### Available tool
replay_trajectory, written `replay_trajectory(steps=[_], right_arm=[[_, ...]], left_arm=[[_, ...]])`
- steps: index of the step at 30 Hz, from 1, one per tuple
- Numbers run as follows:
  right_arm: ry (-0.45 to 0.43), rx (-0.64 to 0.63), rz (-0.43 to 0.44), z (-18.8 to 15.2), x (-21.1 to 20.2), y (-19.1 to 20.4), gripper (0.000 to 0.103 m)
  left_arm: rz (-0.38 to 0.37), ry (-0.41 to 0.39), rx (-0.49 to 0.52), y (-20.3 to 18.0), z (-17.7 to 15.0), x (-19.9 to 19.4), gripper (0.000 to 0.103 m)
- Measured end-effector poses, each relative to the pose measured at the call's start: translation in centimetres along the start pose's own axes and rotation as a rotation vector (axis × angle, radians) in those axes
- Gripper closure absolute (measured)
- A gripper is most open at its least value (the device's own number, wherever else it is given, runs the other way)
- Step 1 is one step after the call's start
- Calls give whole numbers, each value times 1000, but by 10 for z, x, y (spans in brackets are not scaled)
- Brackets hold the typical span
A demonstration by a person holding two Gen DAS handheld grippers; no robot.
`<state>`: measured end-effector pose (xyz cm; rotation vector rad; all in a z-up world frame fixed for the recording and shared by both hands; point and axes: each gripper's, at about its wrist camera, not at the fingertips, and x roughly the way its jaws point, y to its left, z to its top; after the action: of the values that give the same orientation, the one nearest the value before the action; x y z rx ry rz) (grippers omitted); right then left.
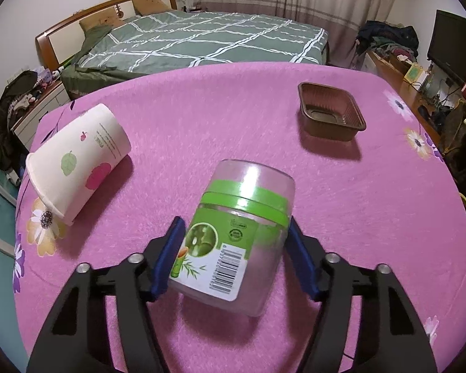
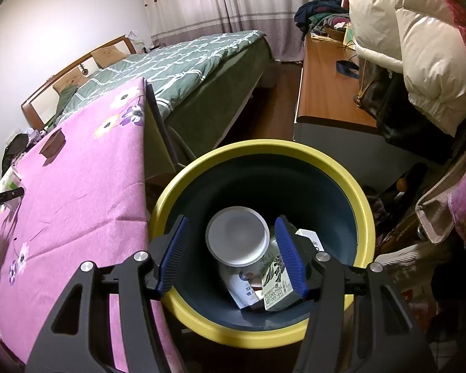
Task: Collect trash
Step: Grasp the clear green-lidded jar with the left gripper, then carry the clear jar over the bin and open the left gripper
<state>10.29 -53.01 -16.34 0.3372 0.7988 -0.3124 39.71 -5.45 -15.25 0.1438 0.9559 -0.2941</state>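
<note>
Left gripper: tilting down over the table, pinching the jar.
Jar: lying between both pads.
Right gripper: hovering spread over the bin, gripping nothing.

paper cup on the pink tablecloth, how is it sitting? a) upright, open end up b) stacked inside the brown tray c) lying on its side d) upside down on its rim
c: in the left wrist view the paper cup lies on its side on the pink tablecloth, open rim toward the near left edge, well apart from the brown plastic tray.
</note>
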Motion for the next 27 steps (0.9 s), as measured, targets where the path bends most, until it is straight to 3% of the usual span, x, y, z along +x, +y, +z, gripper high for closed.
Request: replay_trajectory(steps=[7,11,19,27], right_arm=[[-11,10,14,-3,-5,-2,48],[-13,19,22,-5,-7,-6,48],[-34,53,14,-14,-22,-27,48],[-83,83,-27,-20,-49,-56,48]], left_arm=[[1,-11,38,-19,-4,-10,50],[-36,-19,67,-45,-7,-24,52],[-187,-59,198,-150,-9,-63,52],[-389,-81,394,-292,-20,-92,52]])
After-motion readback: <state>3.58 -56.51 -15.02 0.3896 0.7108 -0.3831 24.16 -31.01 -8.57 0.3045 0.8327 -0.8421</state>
